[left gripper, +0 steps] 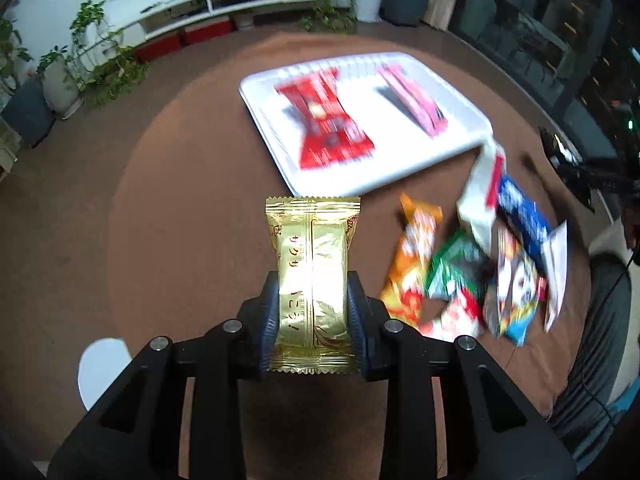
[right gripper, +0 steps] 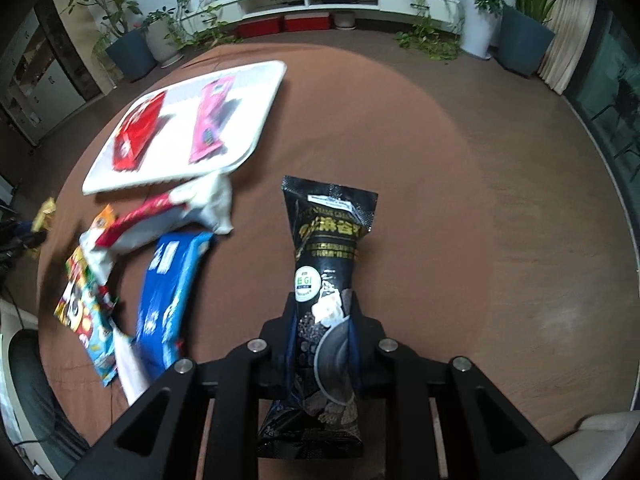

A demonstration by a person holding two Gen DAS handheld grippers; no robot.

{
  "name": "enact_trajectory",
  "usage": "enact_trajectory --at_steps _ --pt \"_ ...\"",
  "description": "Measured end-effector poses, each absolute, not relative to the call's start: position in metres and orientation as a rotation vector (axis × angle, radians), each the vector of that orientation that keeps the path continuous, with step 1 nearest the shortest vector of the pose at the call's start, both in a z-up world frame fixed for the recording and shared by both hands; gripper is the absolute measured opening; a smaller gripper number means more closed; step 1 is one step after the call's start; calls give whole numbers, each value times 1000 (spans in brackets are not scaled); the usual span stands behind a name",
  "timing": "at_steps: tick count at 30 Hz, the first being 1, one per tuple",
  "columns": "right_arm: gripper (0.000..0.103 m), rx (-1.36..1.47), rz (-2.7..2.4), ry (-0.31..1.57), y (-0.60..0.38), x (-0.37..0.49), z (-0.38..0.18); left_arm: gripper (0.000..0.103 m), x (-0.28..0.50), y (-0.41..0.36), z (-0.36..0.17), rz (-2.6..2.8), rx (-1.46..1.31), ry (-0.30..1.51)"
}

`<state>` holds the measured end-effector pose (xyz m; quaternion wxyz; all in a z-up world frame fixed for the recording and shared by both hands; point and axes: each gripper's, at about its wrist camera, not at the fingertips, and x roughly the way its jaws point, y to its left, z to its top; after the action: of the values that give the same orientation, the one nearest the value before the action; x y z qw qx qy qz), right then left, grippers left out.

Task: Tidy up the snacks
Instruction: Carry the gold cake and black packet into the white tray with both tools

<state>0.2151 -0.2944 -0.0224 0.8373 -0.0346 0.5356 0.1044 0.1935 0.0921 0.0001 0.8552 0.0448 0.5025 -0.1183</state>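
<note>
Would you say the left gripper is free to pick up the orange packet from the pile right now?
Probably not: the left gripper is already shut on a gold packet, so it must set that down first. The orange packet itself lies unobstructed nearby.

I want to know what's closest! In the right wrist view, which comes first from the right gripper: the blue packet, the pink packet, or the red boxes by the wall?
1. Blue packet, on the table just left of the right gripper.
2. Pink packet, farther off on the white tray.
3. Red boxes, farthest, on the floor under the white shelf.
</note>
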Motion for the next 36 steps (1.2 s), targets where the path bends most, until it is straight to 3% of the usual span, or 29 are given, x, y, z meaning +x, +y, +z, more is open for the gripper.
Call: enact_trajectory --at_steps 9,15,23,36 --pt "22 -56 256 1053 -268 280 30 29 260 110 54 -241 -82 948" --pt "22 -24 393 1013 -202 314 53 29 311 75 72 -304 -129 920" --pt "22 -25 474 1084 -134 351 31 29 372 29 35 -325 -120 1010" --pt "22 -6 484 1207 -112 379 -29 29 397 -5 -19 -337 -116 1080"
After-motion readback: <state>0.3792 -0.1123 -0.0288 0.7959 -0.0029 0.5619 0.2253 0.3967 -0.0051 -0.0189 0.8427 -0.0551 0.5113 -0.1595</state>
